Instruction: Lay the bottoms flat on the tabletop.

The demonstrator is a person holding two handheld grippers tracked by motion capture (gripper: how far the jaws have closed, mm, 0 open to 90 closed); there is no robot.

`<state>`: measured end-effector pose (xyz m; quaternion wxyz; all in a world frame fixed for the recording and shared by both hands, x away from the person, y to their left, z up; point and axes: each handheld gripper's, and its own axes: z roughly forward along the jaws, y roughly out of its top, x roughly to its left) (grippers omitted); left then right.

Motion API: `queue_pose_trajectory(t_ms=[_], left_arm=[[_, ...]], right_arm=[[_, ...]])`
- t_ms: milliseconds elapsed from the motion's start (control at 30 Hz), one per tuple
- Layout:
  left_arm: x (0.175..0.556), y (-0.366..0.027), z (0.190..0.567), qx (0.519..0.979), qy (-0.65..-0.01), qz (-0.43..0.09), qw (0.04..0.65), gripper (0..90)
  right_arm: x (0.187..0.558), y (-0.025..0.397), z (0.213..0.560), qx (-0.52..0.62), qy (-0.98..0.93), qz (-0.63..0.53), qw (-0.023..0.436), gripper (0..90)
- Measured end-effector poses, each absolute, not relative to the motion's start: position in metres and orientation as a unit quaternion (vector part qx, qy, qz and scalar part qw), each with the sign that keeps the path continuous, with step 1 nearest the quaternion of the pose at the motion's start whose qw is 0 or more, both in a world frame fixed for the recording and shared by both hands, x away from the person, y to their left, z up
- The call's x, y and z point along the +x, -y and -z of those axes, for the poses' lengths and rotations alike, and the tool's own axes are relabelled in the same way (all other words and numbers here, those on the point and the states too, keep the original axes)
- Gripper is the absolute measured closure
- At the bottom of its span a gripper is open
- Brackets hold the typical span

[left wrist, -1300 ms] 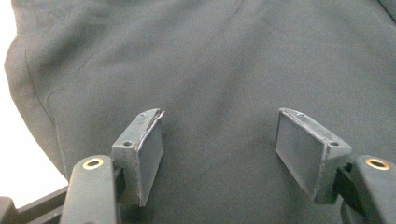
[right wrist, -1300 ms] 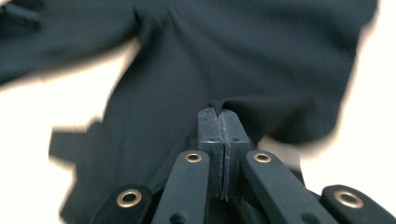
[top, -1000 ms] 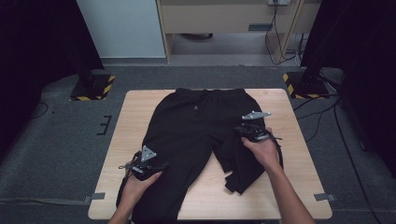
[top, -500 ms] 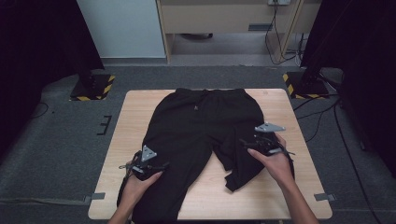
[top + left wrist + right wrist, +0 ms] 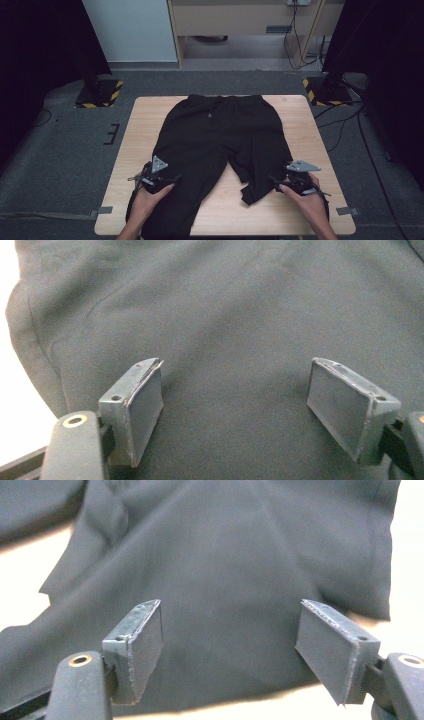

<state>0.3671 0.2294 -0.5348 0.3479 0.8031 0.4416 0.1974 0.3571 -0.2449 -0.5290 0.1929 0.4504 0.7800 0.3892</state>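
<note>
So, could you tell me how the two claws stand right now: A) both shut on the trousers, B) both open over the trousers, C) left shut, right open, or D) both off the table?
B: the left claw and right claw both gape wide over the black trousers.

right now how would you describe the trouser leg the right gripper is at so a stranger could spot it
On the light wooden table lie black trousers, waistband at the far edge. The leg by the right gripper is the right trouser leg. Unlike the left trouser leg, which runs straight past the near edge, it is bunched up short and crooked.
</note>
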Motion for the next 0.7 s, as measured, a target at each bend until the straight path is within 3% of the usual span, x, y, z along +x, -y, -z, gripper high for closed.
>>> queue_pose_trajectory(t_ms=[233, 300, 467, 500, 700], left_arm=[[0.367, -0.229, 0.535, 0.802, -0.443, -0.199, 0.347, 20.7], [0.367, -0.229, 0.535, 0.802, -0.444, -0.199, 0.347, 20.6], [0.367, -0.229, 0.535, 0.802, -0.444, -0.199, 0.348, 20.7], [0.367, -0.229, 0.535, 0.802, -0.444, -0.199, 0.347, 20.6], [0.367, -0.229, 0.535, 0.802, -0.444, -0.199, 0.347, 20.7]], right_arm=[[0.361, 0.229, 0.536, 0.442, -0.796, -0.375, 0.176, 18.8], [0.362, 0.223, 0.536, 0.435, -0.803, -0.366, 0.182, 21.0], [0.364, 0.220, 0.536, 0.433, -0.798, -0.371, 0.194, 45.3], [0.364, 0.221, 0.535, 0.430, -0.798, -0.373, 0.197, 56.9], [0.365, 0.225, 0.533, 0.435, -0.797, -0.375, 0.188, 78.1]])
